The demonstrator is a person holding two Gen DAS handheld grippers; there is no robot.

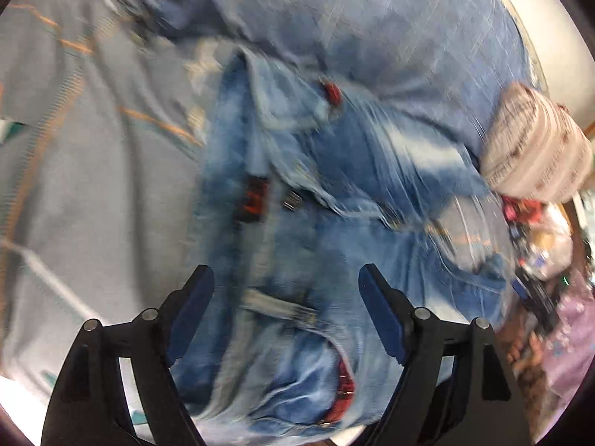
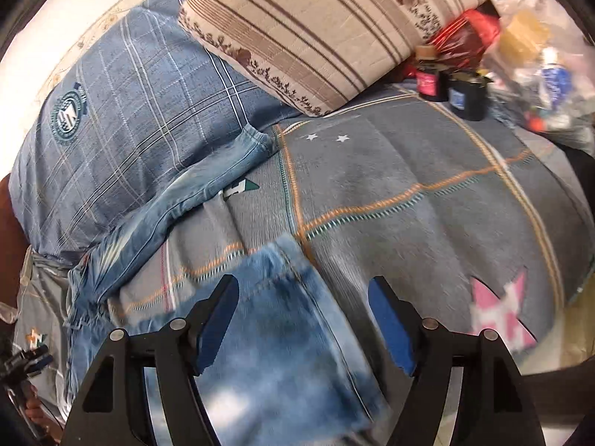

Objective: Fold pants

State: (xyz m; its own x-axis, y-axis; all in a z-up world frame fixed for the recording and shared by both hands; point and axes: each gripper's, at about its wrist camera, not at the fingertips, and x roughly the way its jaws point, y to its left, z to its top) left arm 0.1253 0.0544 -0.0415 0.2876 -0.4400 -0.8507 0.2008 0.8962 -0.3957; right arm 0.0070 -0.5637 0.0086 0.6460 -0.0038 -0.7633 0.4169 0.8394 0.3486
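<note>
Faded blue jeans (image 1: 297,193) rumpled on grey bedspread; legs spread apart

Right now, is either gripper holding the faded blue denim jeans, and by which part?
Neither. The left gripper stands open over the faded blue denim jeans near the waistband; the right gripper stands open over a leg hem.

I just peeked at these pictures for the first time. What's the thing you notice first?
The faded blue denim pants with red patches jump out first, sprawled across the grey bedspread with orange stitched lines. One leg lies between the open fingers of the right gripper, low in the right wrist view. Behind, a beige striped pillow leans on a blue checked pillow.
</note>
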